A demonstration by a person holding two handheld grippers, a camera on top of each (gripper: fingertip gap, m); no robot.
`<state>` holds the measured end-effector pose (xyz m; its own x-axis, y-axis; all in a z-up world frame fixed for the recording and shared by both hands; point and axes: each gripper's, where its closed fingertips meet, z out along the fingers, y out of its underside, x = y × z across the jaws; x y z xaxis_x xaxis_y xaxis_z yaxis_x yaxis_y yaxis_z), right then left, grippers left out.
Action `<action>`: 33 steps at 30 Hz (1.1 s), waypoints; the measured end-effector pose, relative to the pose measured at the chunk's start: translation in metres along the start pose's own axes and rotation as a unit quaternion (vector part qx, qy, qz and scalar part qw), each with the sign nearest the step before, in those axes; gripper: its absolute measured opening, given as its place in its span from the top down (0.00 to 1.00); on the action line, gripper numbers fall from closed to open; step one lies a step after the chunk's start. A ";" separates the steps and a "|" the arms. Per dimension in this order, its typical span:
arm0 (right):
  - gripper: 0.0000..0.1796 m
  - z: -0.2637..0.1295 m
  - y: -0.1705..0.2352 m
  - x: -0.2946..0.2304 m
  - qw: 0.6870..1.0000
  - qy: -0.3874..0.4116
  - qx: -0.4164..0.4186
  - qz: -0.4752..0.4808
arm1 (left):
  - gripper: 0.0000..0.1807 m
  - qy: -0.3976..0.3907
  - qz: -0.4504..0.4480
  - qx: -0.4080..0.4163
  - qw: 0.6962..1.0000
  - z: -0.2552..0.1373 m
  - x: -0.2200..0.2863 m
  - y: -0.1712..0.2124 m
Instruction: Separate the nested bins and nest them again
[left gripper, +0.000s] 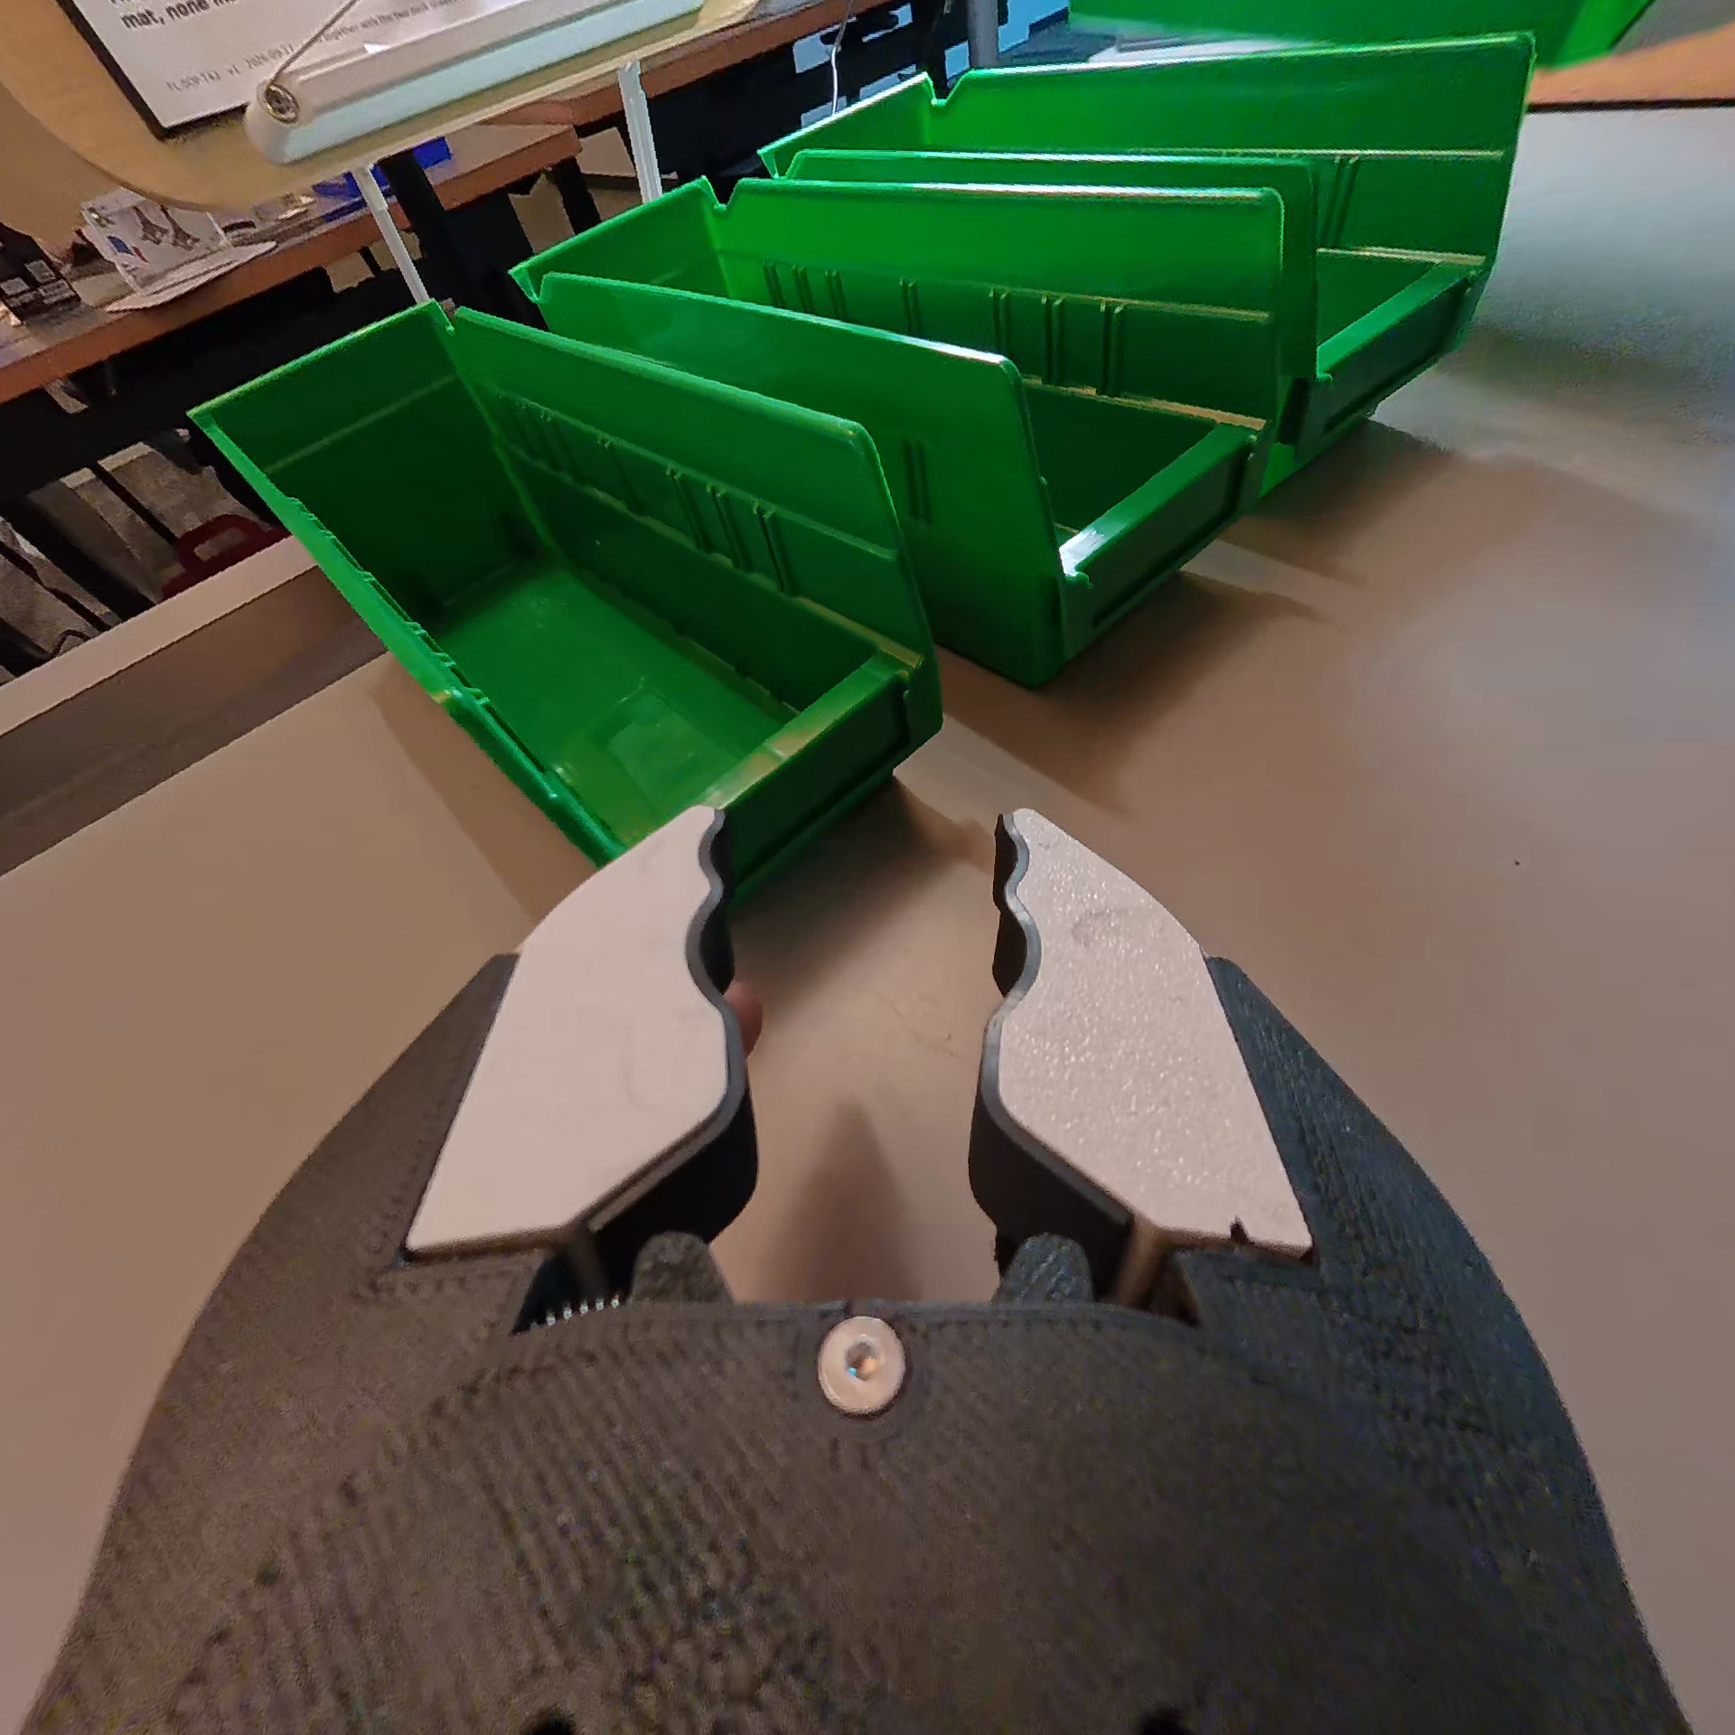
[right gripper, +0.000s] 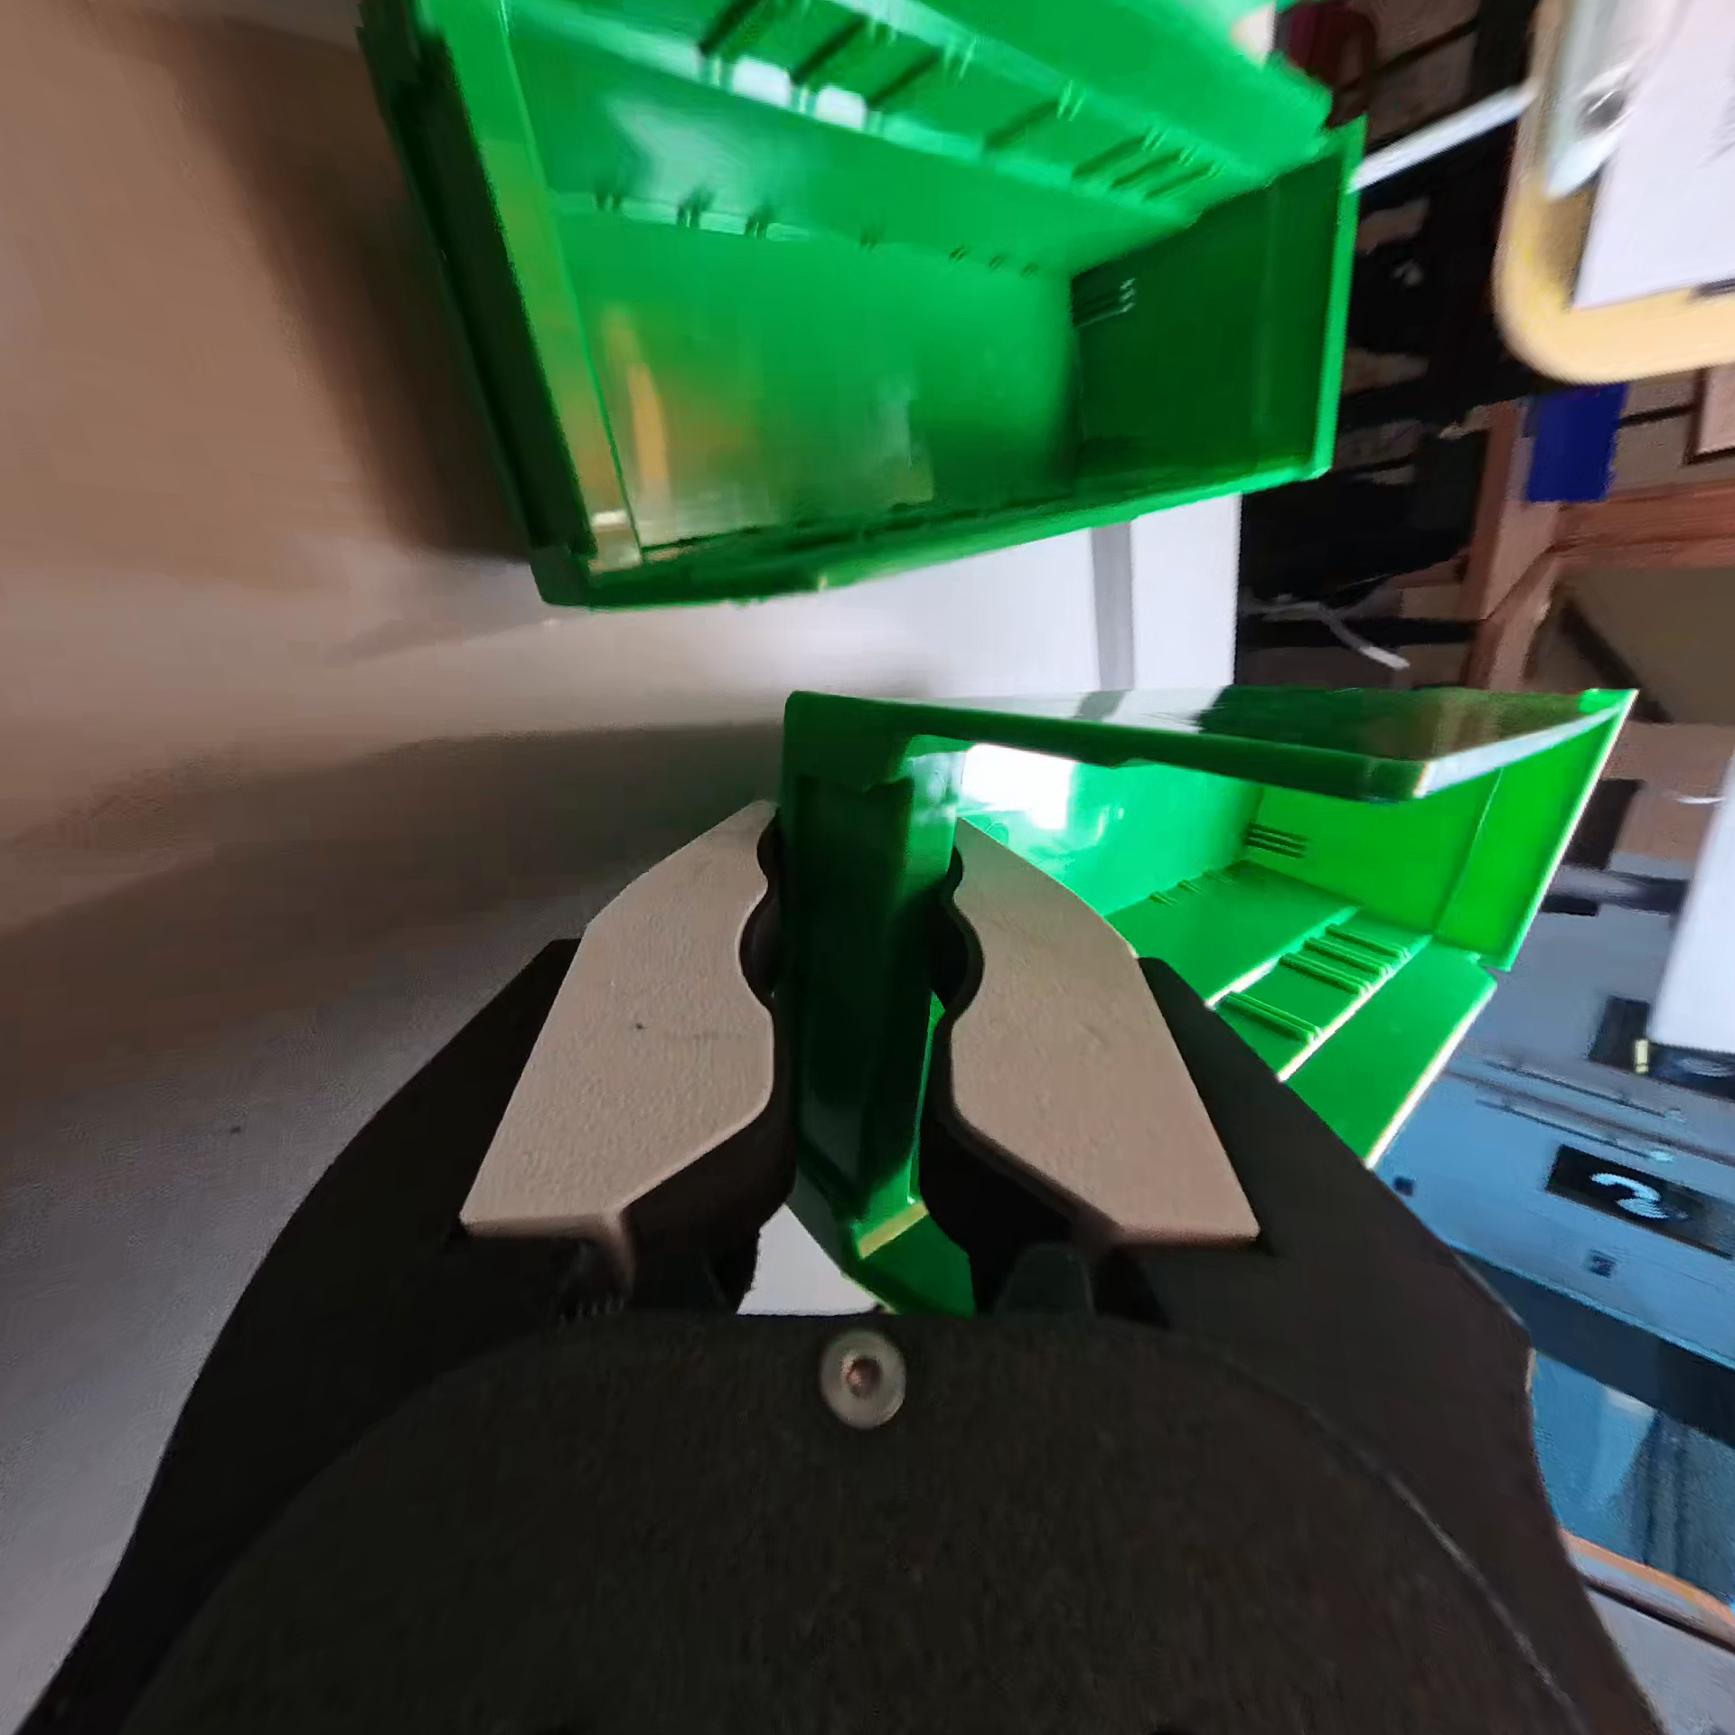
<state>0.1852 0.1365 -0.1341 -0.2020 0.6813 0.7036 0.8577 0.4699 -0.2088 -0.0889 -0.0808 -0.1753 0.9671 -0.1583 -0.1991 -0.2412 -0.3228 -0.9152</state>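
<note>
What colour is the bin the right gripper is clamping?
Bright green bin, clearest in the right wrist view.

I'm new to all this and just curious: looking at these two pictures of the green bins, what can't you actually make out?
- Right wrist view: the held bin has its front lip covered by the right gripper; the view is blurred.
- Right wrist view: the second bin is cut off by the top edge.
- Left wrist view: the farthest bin is partly hidden by the nearer bins.
- Left wrist view: the open left gripper hides the table beneath it.

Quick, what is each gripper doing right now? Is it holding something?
Left gripper: open, holding nothing, hovering over the table near the closest green bin.
Right gripper: shut on a green bin's front wall.
</note>
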 end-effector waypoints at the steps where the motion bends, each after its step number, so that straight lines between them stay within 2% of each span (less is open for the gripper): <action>1: 0.85 -0.013 -0.010 0.005 1.000 0.004 0.006 -0.008 | 0.71 0.000 0.001 0.000 1.000 0.000 0.000 0.000; 5: 0.84 -0.053 -0.073 0.016 0.998 0.004 0.054 -0.041 | 0.71 -0.002 0.001 0.005 1.000 -0.001 0.000 -0.003; 8: 0.85 -0.061 -0.128 0.012 0.994 -0.006 0.090 -0.058 | 0.71 -0.003 -0.001 0.013 1.000 -0.004 -0.001 -0.005; 12: 0.84 -0.042 -0.192 -0.004 0.991 -0.045 0.116 -0.053 | 0.71 -0.007 -0.002 0.019 1.000 -0.006 -0.004 -0.008; 15: 0.84 -0.013 -0.221 -0.018 0.991 -0.062 0.102 -0.054 | 0.71 -0.009 0.000 0.020 1.000 -0.007 -0.005 -0.008; 21: 0.85 0.038 -0.227 -0.032 0.991 -0.036 0.042 -0.121 | 0.71 -0.010 0.002 0.030 1.000 -0.011 -0.006 -0.013; 24: 0.85 0.041 -0.230 -0.050 0.987 -0.071 0.060 -0.133 | 0.71 -0.009 0.003 0.033 0.999 -0.011 -0.005 -0.015; 31: 0.84 0.062 -0.222 -0.064 0.988 -0.058 0.066 -0.124 | 0.71 -0.011 0.006 0.029 0.999 -0.011 -0.004 -0.013; 33: 0.76 0.053 -0.221 -0.064 0.989 -0.069 0.072 -0.109 | 0.71 -0.011 0.003 0.030 0.999 -0.011 -0.005 -0.013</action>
<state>-0.0164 0.0188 -0.1695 -0.4454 0.6211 0.6449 0.7131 0.6817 -0.1640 -0.0915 -0.0860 -0.1582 0.9672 -0.1391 -0.2127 -0.2434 -0.2655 -0.9329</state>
